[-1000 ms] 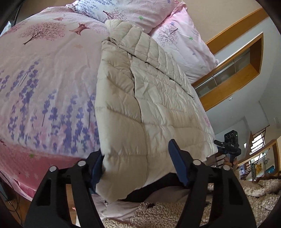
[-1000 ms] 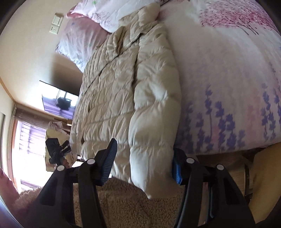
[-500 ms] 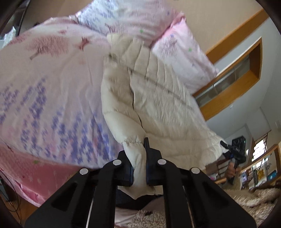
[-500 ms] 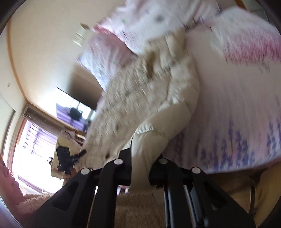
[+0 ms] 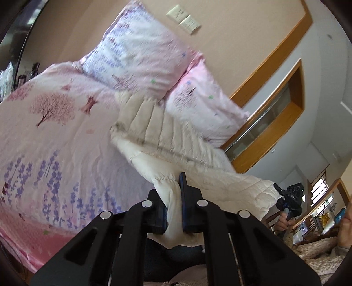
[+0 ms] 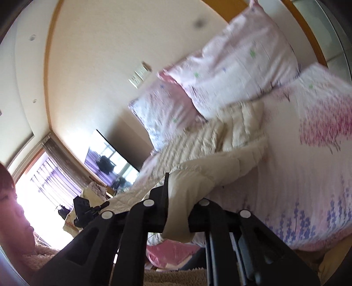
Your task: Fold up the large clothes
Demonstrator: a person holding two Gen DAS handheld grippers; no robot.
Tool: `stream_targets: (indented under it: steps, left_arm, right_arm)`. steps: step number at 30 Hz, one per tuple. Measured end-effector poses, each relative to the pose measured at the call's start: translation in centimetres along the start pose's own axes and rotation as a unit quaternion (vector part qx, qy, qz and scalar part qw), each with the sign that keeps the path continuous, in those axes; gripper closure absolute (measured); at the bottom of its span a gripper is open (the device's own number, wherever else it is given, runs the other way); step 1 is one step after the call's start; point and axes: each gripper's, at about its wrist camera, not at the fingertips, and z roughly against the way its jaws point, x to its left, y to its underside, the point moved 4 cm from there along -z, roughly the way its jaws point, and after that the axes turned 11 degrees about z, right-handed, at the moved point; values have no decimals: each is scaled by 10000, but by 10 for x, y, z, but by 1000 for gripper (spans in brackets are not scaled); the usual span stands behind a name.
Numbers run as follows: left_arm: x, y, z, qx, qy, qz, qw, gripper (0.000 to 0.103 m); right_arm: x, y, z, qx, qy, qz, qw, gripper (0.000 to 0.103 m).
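Floral bed [image 5: 44,136], both grippers [image 5: 173,198] [image 6: 178,211] clamped on cream jacket [image 5: 176,151] cuffs, hem seemingly hidden, blurred.

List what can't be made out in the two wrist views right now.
- Jacket hem, both views: the clamped edge hangs behind the black tool frames.
- Left tool pads, left wrist view: jacket fabric bunches over them.
- Pillows, right wrist view: motion blur smears the print.
- Wall plate, left wrist view: too small to tell switch from socket.
- Bed foot edge, left wrist view: cut off by the fisheye rim.
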Motion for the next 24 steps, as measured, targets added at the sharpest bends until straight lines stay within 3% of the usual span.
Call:
stream_targets:
  steps: [7,13,18,24]
  left_arm:
    - [-22,-35,-2,-446,194,-203,9986,95]
    - [-30,-79,-24,-805,206,-232,9963,96]
    - [-31,-137,-60,-1044,164,-56,9944,95]
    - [-16,-194,-137,-928,-216,161,9953,96]
  right_arm:
    - [8,-34,0,-530,14,262,9982,93]
    - [9,-77,-28,-817,396,604,9940,94]
    - [1,-122,-67,-1082,818,861,9870,93]
    - [-59,-158,-145,-902,1423,412,9848,93]
